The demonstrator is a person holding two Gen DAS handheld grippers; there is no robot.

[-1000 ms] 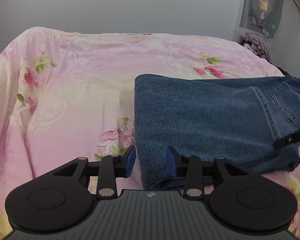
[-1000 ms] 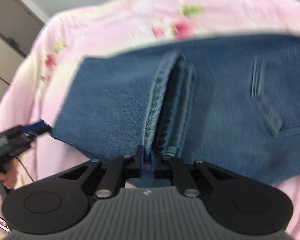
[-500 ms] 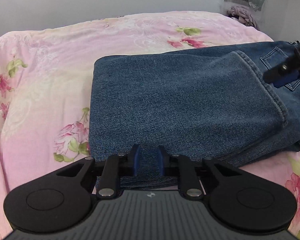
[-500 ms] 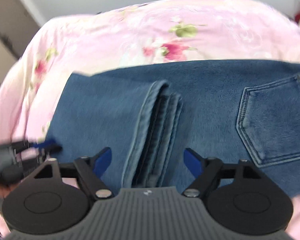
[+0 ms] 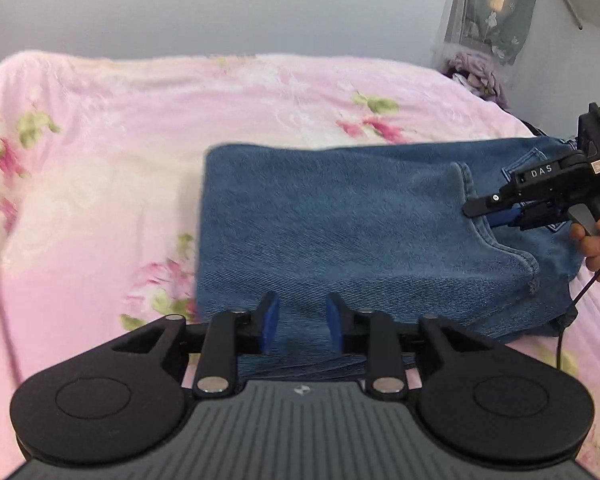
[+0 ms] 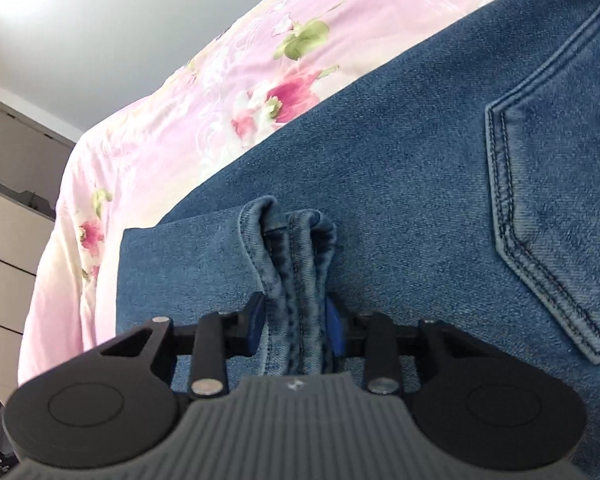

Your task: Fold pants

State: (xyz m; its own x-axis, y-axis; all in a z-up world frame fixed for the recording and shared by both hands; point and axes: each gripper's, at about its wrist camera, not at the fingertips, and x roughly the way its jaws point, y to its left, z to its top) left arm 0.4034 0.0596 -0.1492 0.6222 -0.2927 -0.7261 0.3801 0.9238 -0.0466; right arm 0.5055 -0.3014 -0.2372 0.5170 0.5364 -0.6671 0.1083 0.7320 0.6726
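The jeans (image 5: pixel 340 240) lie on the bed (image 5: pixel 100 140), already folded into a thick blue block with the leg hems (image 6: pixel 296 248) laid over the seat, just beside the back pocket (image 6: pixel 548 208).

My right claw (image 6: pixel 296 326) straddles those bunched hems. The blue pads press the denim from both sides, so I judge it is pinching the hems, though not tightly.

My left claw (image 5: pixel 300 320) sits at the near edge of the jeans with its pads apart. Cloth lies between them, but they are not pressing it. It is released.

I judge that I am at the start of another fold, or a last tidy of the stack. Next I would need the left claw to clamp on the near edge, then lift both together so the layers do not slide.

The left view shows the whole block, its folded edge away from the pocket, and the right claw from the side. The right view alone shows the stitched hems in the pads and a cupboard (image 6: pixel 12 208) beyond the bed.
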